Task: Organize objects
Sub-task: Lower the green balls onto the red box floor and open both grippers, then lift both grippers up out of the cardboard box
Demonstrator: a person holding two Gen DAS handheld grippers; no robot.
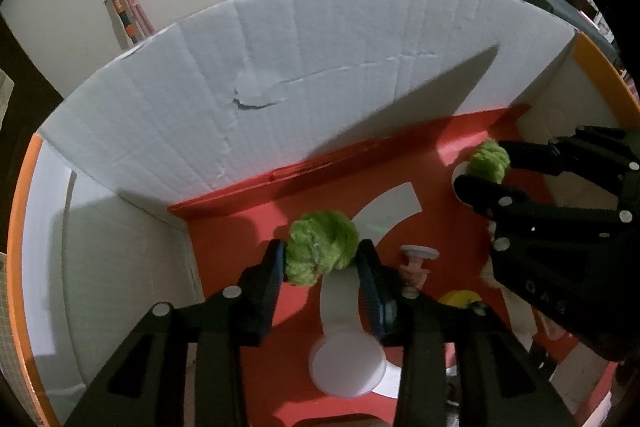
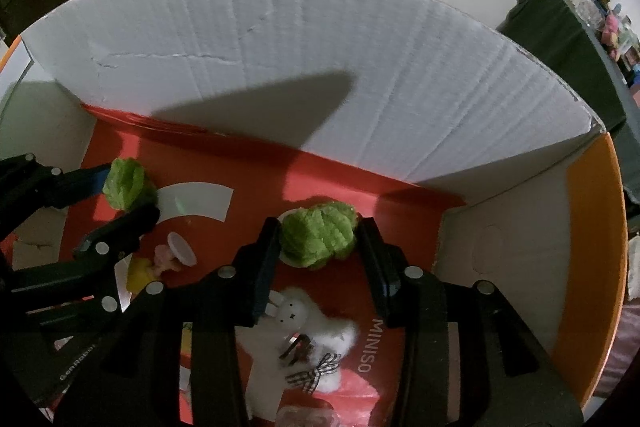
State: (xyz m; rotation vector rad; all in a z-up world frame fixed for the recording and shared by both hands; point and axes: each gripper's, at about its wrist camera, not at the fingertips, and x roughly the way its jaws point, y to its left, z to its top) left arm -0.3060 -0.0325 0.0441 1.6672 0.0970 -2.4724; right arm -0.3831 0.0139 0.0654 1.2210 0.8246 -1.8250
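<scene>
Both fuzzy balls inside the cardboard box (image 2: pixel 280 39), near its far wall. One ball (image 1: pixel 322 253) between left gripper (image 1: pixel 322 267) fingers, other ball (image 2: pixel 318 239) between right gripper (image 2: pixel 320 251) fingers. Plush bunny (image 2: pixel 298 319) near side of right ball; suction-cup toy (image 2: pixel 176 255) between the balls.

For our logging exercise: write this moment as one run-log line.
left gripper: around fluffy green pompom, grip unclear | right gripper: around second fluffy green pompom, grip unclear | place: inside white cardboard box
</scene>
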